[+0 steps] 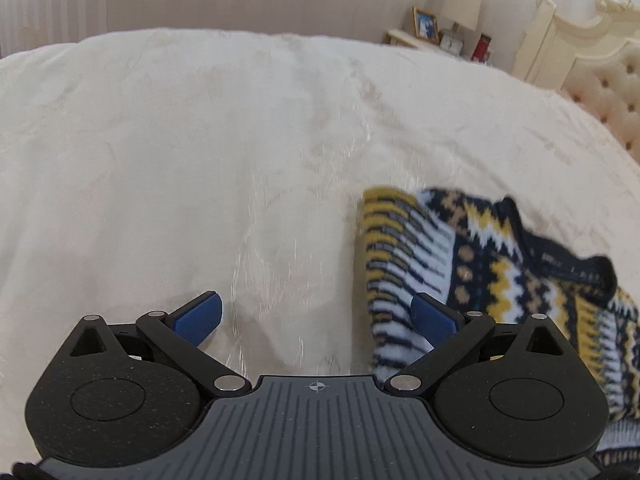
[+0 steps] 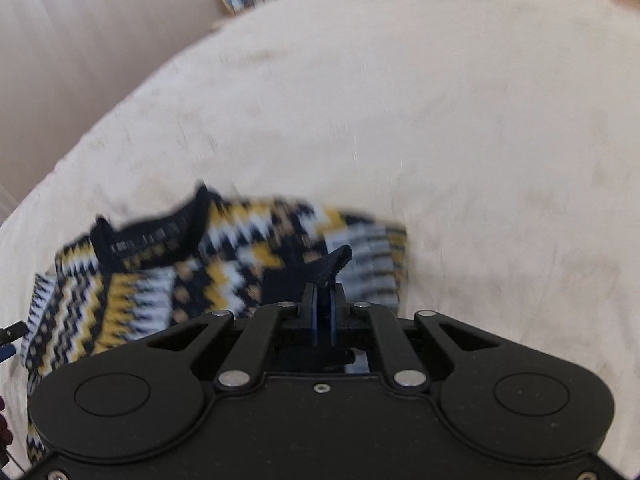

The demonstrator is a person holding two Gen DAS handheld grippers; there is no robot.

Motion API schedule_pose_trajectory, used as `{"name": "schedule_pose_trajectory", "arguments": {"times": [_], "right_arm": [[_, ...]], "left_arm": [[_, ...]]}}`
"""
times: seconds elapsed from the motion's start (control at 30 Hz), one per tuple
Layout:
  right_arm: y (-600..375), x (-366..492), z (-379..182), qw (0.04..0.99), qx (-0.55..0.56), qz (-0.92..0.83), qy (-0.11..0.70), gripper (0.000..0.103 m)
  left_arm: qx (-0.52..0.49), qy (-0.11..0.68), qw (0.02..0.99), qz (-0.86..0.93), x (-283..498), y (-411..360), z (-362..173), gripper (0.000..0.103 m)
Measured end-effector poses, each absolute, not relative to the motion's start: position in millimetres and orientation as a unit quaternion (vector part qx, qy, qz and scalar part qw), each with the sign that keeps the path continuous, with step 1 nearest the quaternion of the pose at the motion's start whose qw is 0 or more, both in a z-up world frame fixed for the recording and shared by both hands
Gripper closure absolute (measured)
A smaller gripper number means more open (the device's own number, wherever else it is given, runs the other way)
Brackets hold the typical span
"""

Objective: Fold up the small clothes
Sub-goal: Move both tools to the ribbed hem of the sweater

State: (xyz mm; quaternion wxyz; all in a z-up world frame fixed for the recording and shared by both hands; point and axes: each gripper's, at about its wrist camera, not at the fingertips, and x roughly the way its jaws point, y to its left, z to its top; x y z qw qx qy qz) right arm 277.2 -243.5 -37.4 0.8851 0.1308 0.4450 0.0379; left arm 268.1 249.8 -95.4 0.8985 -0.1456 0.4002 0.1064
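A small knitted sweater (image 1: 480,264) with a navy, yellow and white zigzag pattern lies rumpled on the cream bedspread (image 1: 200,160). It is at the lower right of the left wrist view, its dark neckband facing up. My left gripper (image 1: 316,318) is open above bare bedspread. Its right blue pad (image 1: 434,320) is at the sweater's striped sleeve edge, and nothing lies between the jaws. In the right wrist view the sweater (image 2: 180,272) is blurred. My right gripper (image 2: 322,300) is shut on a dark navy fold of it, and the fold sticks up past the fingertips.
The bedspread (image 2: 480,160) stretches wide beyond and to both sides of the sweater. A bedside table (image 1: 436,40) with a framed picture, a small clock and a red item stands at the far right. Beside it is a cream tufted headboard (image 1: 600,84). A pale wall runs behind.
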Motion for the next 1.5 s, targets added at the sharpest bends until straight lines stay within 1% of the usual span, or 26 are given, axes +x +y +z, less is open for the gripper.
{"name": "schedule_pose_trajectory", "arguments": {"times": [0.1,0.13,0.17,0.23,0.27,0.4,0.5,0.53,0.57,0.63,0.83,0.93,1.03,1.13,1.17,1.27,1.33,1.4,1.5], "right_arm": [[-247.9,277.7,-39.7,0.884,0.142,0.041,0.443,0.089],[-247.8,277.8,-39.6,0.885,0.142,0.041,0.442,0.086],[-247.7,278.0,-41.1,0.884,0.14,0.037,0.444,0.081],[-247.6,279.0,-47.3,0.88,0.127,0.022,0.458,0.081],[-248.4,279.9,-50.6,0.876,0.119,0.015,0.467,0.078],[-258.3,277.6,-54.6,0.87,0.134,0.007,0.475,0.078],[-257.4,276.3,-54.4,0.871,0.127,0.009,0.474,0.076],[-256.4,276.0,-55.2,0.872,0.125,0.012,0.474,0.072],[-256.1,275.8,-55.8,0.872,0.126,0.018,0.473,0.065],[-254.7,274.9,-56.1,0.871,0.132,0.027,0.472,0.056],[-248.1,270.8,-48.7,0.876,0.124,0.042,0.463,0.041],[-249.5,266.7,-42.5,0.88,0.127,0.042,0.455,0.04],[-256.4,260.7,-34.9,0.88,0.15,0.05,0.448,0.04],[-262.0,251.5,-26.9,0.875,0.184,0.07,0.443,0.039],[-263.6,245.9,-24.9,0.87,0.197,0.082,0.444,0.039],[-266.7,229.3,-23.4,0.858,0.216,0.117,0.451,0.039],[-271.1,213.5,-23.7,0.85,0.22,0.126,0.462,0.039],[-274.2,199.9,-25.2,0.836,0.22,0.136,0.484,0.039],[-273.9,182.5,-31.6,0.814,0.186,0.148,0.53,0.039]], "left_arm": [[-0.134,0.402,0.9,0.105,268.1,247.7,-95.4,0.001],[-0.123,0.408,0.898,0.108,269.5,246.5,-96.1,0.001],[-0.108,0.416,0.896,0.114,270.9,245.2,-98.6,0.001],[-0.08,0.425,0.894,0.119,271.7,242.3,-104.9,0.0],[-0.075,0.428,0.893,0.12,271.7,241.8,-107.7,0.0],[-0.061,0.428,0.894,0.12,270.2,239.7,-110.8,0.0],[-0.069,0.426,0.895,0.115,269.9,241.3,-112.2,0.0],[-0.08,0.426,0.894,0.113,269.2,244.1,-113.4,0.0],[-0.091,0.424,0.894,0.111,269.0,247.0,-114.3,0.0],[-0.101,0.419,0.896,0.109,267.1,249.0,-115.8,0.0],[-0.108,0.389,0.907,0.121,257.6,243.3,-118.9,0.0],[-0.11,0.396,0.904,0.117,256.4,241.4,-114.9,0.0],[-0.13,0.428,0.89,0.087,252.8,243.5,-105.8,0.002],[-0.139,0.457,0.876,0.066,244.3,242.4,-97.2,0.006],[-0.139,0.465,0.872,0.061,239.7,241.8,-94.8,0.01],[-0.124,0.5,0.856,0.036,221.8,235.0,-88.6,0.015],[-0.11,0.525,0.844,0.012,204.7,228.7,-85.5,0.018],[-0.106,0.553,0.827,-0.014,187.5,223.1,-81.2,0.018],[-0.097,0.589,0.8,-0.055,167.0,216.3,-76.8,0.018]]}}
